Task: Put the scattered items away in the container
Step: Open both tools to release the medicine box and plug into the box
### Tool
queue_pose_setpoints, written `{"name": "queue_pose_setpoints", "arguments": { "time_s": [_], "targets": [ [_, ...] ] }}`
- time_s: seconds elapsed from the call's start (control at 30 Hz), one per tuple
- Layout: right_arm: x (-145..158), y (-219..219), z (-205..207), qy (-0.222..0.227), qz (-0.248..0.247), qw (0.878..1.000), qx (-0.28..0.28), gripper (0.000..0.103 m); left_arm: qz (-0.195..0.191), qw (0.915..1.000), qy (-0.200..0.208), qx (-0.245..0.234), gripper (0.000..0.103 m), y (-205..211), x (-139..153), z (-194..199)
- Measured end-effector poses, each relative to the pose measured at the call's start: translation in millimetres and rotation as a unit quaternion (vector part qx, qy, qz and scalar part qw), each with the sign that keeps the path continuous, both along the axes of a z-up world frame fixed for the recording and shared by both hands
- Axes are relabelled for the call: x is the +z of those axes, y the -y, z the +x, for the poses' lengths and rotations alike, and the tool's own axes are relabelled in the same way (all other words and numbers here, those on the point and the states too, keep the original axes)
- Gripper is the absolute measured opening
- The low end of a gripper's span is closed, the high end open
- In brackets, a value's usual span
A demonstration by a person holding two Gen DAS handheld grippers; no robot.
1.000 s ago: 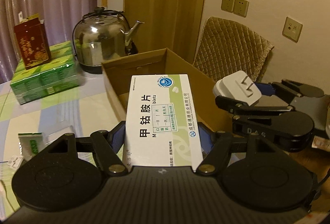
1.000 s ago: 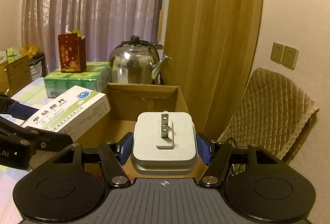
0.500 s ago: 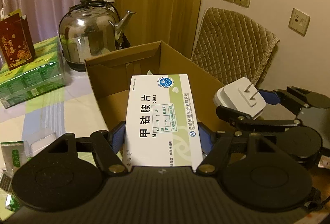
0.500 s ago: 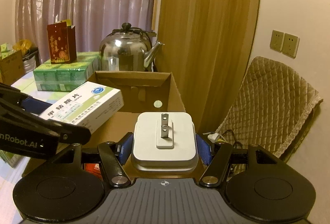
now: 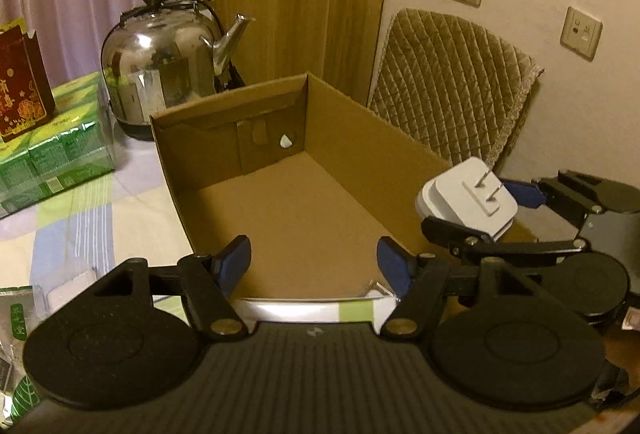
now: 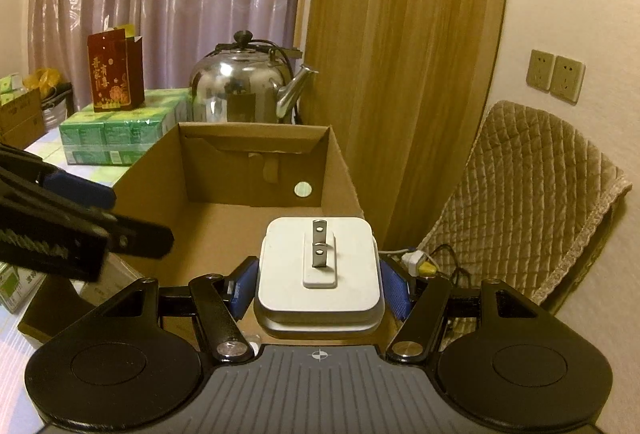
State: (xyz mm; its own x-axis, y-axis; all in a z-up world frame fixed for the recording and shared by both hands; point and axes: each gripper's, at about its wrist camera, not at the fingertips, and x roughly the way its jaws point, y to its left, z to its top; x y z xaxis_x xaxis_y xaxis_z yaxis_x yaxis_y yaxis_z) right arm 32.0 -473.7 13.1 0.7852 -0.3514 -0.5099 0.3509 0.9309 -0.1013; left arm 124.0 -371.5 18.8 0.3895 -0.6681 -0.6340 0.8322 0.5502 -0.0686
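Now left claw gapes above the box; right claw pinches charger (prongs up).

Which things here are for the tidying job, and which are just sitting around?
For the job:
- cardboard box
- white plug adapter, held in the right gripper
- white medicine box, below the open left gripper

Just sitting around:
- steel kettle
- red carton
- green packs
- quilted chair

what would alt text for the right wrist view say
The right tool grips a white plug adapter, prongs up, over the near end of an open cardboard box. The open left tool reaches in from the left; a steel kettle stands behind the box.
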Motion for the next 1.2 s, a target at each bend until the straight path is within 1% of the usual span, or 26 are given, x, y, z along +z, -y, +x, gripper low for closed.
{"name": "queue_pose_setpoints", "arguments": {
  "time_s": [0.07,0.2,0.33,0.4,0.5,0.57,0.63,0.87,1.13,1.2],
  "targets": [
    [0,0,0,0.0,0.001,1.0,0.0,0.062,-0.008,0.9999,-0.004,0.005,0.066,-5,3,3],
    [0,-3,1,-0.001,0.001,1.0,0.004,0.062,-0.014,0.9996,-0.001,0.025,0.067,-20,7,8],
    [2,-8,4,-0.001,0.003,1.0,0.009,0.062,-0.012,0.9991,0.0,0.04,0.068,-38,9,11],
    [2,-11,4,-0.001,0.004,1.0,0.012,0.062,-0.007,0.9989,0.0,0.047,0.07,-47,8,12],
    [3,-15,6,0.0,0.003,1.0,0.015,0.062,0.007,0.9991,0.001,0.043,0.071,-52,5,10],
    [3,-17,6,0.001,0.003,1.0,0.015,0.062,0.022,0.9992,0.006,0.034,0.071,-50,1,7],
    [3,-17,6,0.001,0.003,1.0,0.015,0.062,0.027,0.9993,0.007,0.024,0.071,-48,-3,3],
    [1,-21,9,-0.005,0.007,1.0,0.026,0.062,0.021,0.9993,0.002,0.032,0.071,-55,-7,4],
    [-10,-26,18,-0.017,0.038,0.998,0.041,0.062,0.012,0.999,-0.005,0.042,0.071,-65,-6,6],
    [-11,-28,18,-0.019,0.034,0.998,0.044,0.065,0.01,0.9989,-0.008,0.046,0.072,-68,-6,6]
  ]
}}
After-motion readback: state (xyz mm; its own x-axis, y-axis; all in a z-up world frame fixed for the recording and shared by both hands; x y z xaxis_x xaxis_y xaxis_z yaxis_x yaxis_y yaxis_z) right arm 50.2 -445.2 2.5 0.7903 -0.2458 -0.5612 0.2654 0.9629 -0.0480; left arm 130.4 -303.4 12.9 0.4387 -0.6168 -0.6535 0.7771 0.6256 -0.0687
